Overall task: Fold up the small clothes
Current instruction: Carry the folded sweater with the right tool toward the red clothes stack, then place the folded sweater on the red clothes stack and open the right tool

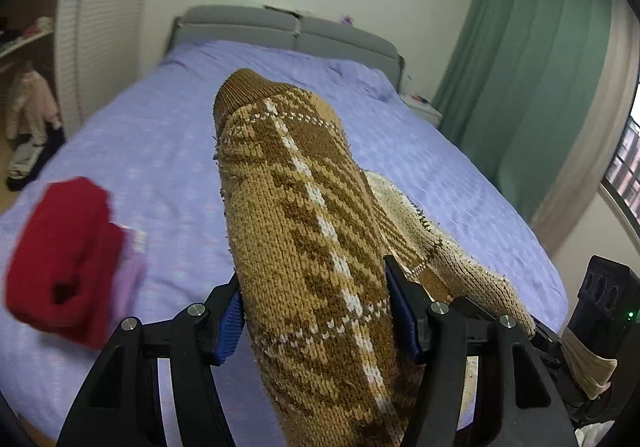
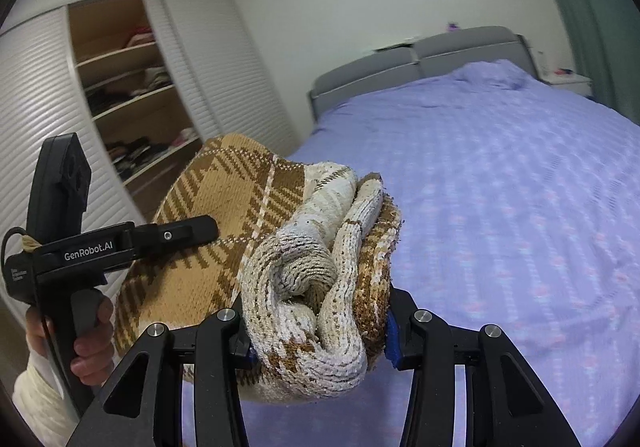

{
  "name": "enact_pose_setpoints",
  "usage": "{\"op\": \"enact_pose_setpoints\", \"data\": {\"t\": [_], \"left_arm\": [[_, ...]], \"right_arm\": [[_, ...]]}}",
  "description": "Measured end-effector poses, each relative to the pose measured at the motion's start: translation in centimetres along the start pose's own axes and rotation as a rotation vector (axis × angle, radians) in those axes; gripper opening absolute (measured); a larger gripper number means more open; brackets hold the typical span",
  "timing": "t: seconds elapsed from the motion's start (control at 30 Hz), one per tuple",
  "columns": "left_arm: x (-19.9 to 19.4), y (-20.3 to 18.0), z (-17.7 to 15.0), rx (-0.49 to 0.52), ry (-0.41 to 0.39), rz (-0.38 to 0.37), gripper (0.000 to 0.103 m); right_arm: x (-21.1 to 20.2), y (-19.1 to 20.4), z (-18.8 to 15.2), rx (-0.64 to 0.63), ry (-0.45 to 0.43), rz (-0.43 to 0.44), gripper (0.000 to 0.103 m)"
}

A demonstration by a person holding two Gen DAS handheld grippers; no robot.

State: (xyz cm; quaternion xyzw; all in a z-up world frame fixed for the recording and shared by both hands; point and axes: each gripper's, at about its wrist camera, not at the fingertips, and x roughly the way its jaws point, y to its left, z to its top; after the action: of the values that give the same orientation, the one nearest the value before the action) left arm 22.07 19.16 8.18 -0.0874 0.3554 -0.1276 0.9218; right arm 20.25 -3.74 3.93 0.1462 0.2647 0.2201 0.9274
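In the left wrist view, the left gripper (image 1: pixel 316 311) is clamped on one brown plaid knit sweater (image 1: pixel 304 215), which runs as a thick bundle from between the blue pads up toward 12 o'clock, held in the air above the purple-sheeted bed (image 1: pixel 168 135). Its cream inside shows at 3 o'clock, trailing toward the other tool. One red garment (image 1: pixel 60 255) lies on the bed at 9 o'clock, on top of a lilac piece whose shape is too blurred to read. In the right wrist view, the right gripper (image 2: pixel 320 331) is closed on a bunched, rolled end of the same sweater, cream lining outward; the rest spreads toward 10 o'clock, where the left tool and the hand (image 2: pixel 90 339) holding it appear. The knit looks soft, thick and fairly light, likely to sag and unroll if released; it seems best gripped at edges or ribbed hems, not mid-bundle. Count: one sweater, two grippers.
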Motion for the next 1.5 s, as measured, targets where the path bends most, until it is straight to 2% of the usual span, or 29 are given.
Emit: {"op": "enact_pose_setpoints", "data": {"t": [0.1,0.2,0.4,0.57,0.77,1.0,1.1,1.2,1.3,1.4,1.5], "left_arm": [[-2.8,3.2,0.4,-0.023,-0.040,0.036,0.061],[-5.2,6.7,2.1,-0.038,-0.062,0.067,0.061],[-7.8,13.7,5.1,-0.083,-0.078,0.095,0.061],[-7.7,20.3,6.7,-0.118,-0.069,0.056,0.061],[-6.0,26.8,6.5,-0.107,-0.015,0.032,0.061],[-1.7,32.6,5.0,-0.112,0.043,0.028,0.062],[-0.1,33.4,4.0,-0.118,0.072,0.019,0.062],[0.7,34.5,3.4,-0.124,0.063,-0.004,0.064],[0.9,35.2,3.4,-0.123,0.057,0.021,0.070],[1.1,35.3,3.5,-0.086,0.053,0.084,0.075],[0.5,34.4,3.9,-0.061,0.034,0.143,0.076]], "right_arm": [[1.3,4.1,0.3,-0.041,0.002,0.048,0.046],[2.5,7.6,0.8,-0.069,0.000,0.085,0.046],[7.5,14.5,3.4,-0.123,0.012,0.146,0.046],[11.5,18.4,4.0,-0.119,0.031,0.158,0.046],[15.6,22.6,1.8,-0.160,0.058,0.122,0.046],[20.4,24.6,-1.1,-0.184,0.114,0.063,0.046],[21.4,25.3,-2.3,-0.199,0.119,0.018,0.046],[21.5,25.5,-3.5,-0.210,0.102,-0.019,0.046],[22.5,24.7,-3.8,-0.117,0.134,0.010,0.047],[23.4,23.1,-3.8,-0.008,0.177,0.061,0.048],[24.1,20.7,-3.9,0.155,0.233,0.121,0.053]]}}
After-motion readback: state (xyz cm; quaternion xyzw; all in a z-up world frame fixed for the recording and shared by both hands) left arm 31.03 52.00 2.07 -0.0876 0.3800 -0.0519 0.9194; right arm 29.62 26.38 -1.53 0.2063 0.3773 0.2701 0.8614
